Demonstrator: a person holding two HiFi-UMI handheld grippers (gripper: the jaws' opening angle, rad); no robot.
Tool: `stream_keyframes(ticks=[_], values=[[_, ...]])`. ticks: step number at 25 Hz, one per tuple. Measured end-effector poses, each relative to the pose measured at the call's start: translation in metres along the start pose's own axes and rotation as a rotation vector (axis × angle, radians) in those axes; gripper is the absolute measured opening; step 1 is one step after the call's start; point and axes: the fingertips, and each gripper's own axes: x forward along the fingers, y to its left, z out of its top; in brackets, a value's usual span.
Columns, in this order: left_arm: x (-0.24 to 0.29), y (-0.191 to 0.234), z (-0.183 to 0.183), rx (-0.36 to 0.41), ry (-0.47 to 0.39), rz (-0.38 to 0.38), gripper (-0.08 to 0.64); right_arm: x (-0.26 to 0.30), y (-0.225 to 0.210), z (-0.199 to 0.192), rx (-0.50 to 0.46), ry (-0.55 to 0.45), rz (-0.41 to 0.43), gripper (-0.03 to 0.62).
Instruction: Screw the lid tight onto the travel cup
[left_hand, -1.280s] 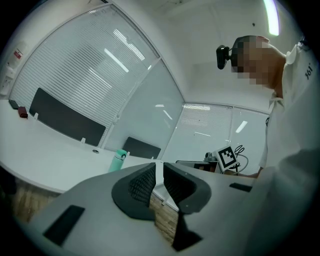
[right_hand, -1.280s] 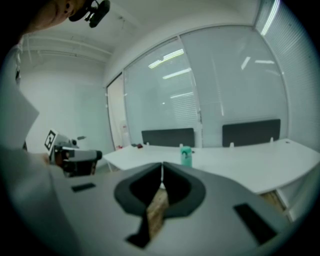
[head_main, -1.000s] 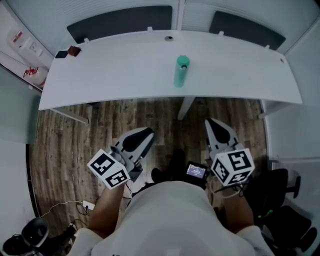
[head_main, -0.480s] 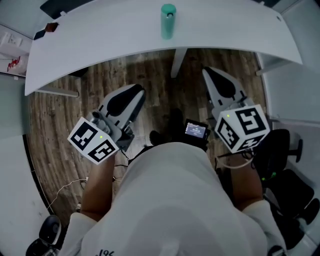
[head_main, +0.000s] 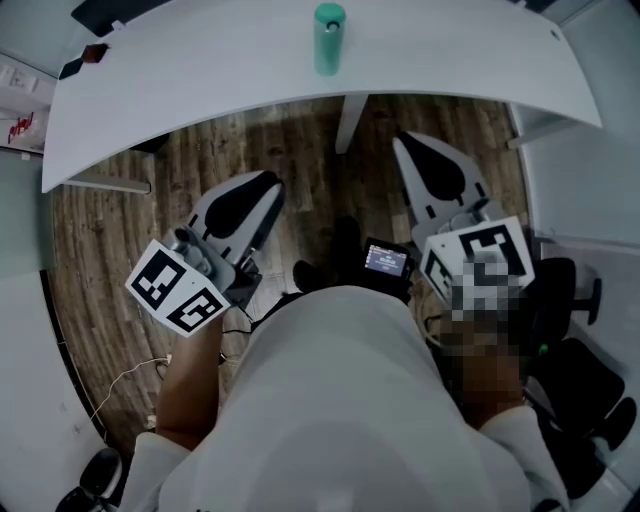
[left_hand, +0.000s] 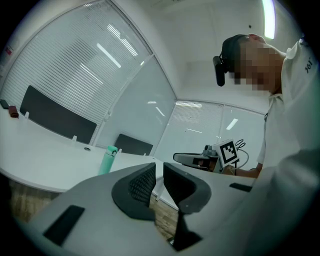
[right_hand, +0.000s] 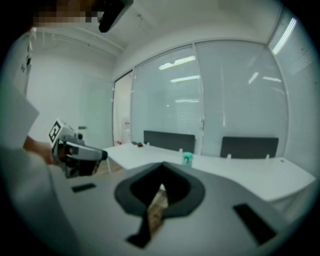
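Gripper views show left gripper and right gripper jaws closed, empty; head view crops the surface behind the travel cup.

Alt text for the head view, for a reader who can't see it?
Seen from above, a person in a white shirt holds the left gripper and right gripper, both shut and empty, over a wood floor, short of a white table where a green travel cup stands upright.

White desk above a wood floor.
On its far left corner, something small, dark and red, maybe two items.
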Motion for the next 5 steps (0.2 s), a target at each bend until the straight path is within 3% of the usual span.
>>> stream_keyframes(ticks=[5], values=[[0.001,-0.017,-0.027,-0.065,0.048,-0.017,0.069,-0.020,0.002,-0.029,0.038,0.078,-0.010,0.021]])
